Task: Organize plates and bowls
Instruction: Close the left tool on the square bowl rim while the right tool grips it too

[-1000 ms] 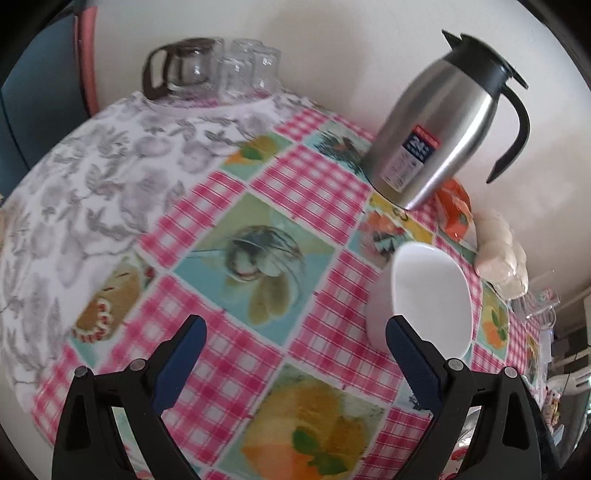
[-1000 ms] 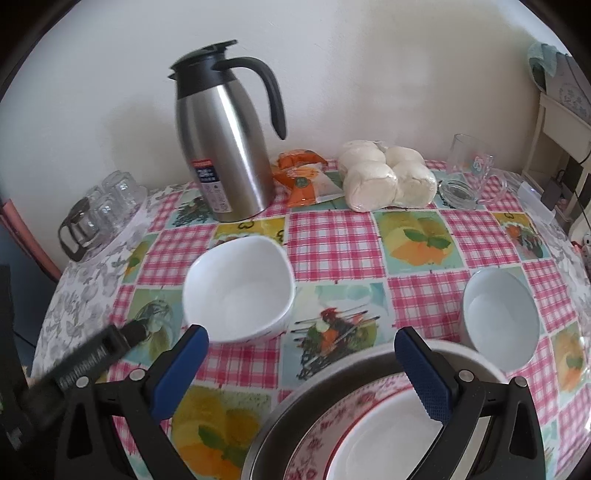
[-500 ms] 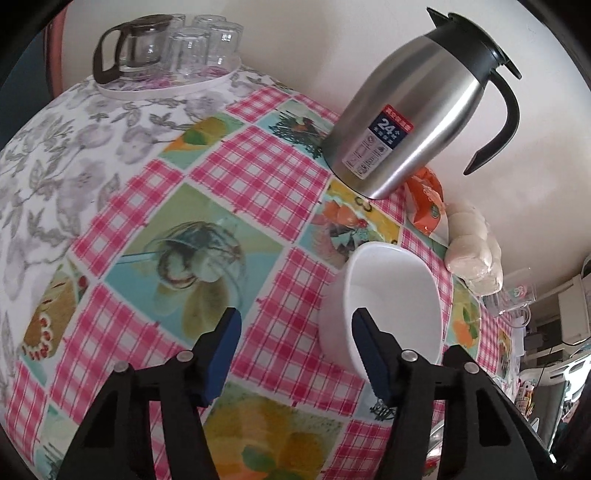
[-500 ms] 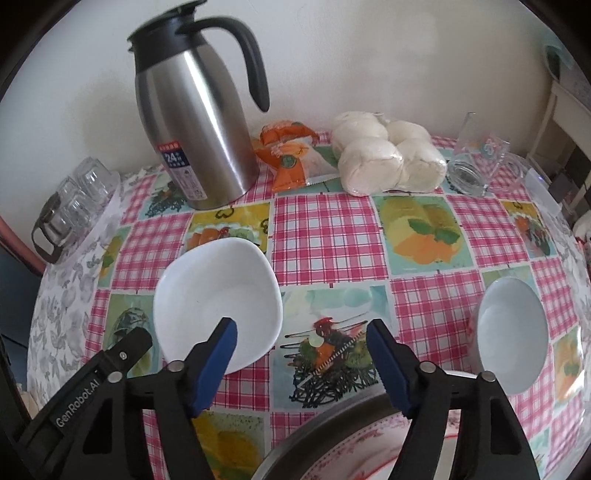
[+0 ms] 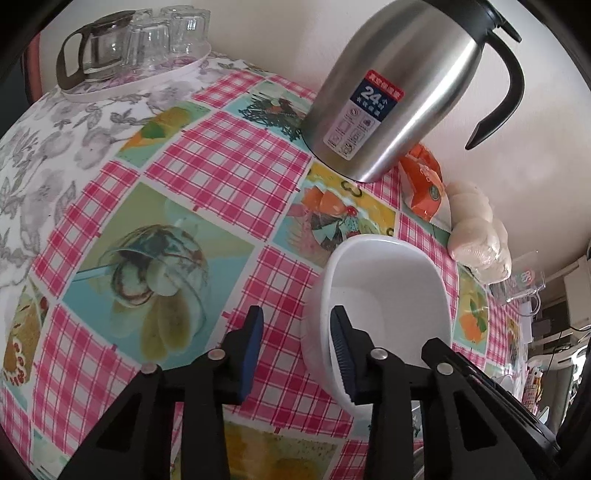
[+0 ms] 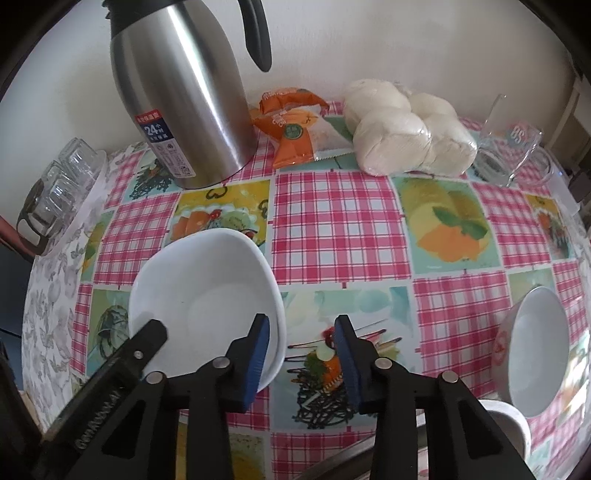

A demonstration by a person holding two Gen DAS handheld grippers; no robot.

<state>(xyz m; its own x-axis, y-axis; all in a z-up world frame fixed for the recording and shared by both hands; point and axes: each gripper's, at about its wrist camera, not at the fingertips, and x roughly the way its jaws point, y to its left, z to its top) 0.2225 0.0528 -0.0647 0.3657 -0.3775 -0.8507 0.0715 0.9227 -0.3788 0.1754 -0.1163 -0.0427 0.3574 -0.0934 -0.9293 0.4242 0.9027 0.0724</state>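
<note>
Left wrist view: the left hand-held gripper (image 5: 295,336) is open astride the white bowl's (image 5: 391,295) rim. The right hand-held gripper (image 6: 301,339) is open, one finger inside.

A home dining spot, by the look of the table (image 6: 340,229) pushed against a plain cream wall and covered with a wipe-clean oilcloth of pink checks and food pictures. At the upper left of the right wrist view stands a steel thermos jug (image 6: 184,92) with a black handle; beside it, top centre, lie an orange snack packet (image 6: 295,125) and a clear bag of white steamed buns (image 6: 410,140), with a glass mug (image 6: 513,151) at the upper right. In the upper left of the left wrist view a tray holds upturned drinking glasses (image 5: 166,33) and a small glass pot (image 5: 96,51). White bowls (image 6: 203,299) sit on the cloth
</note>
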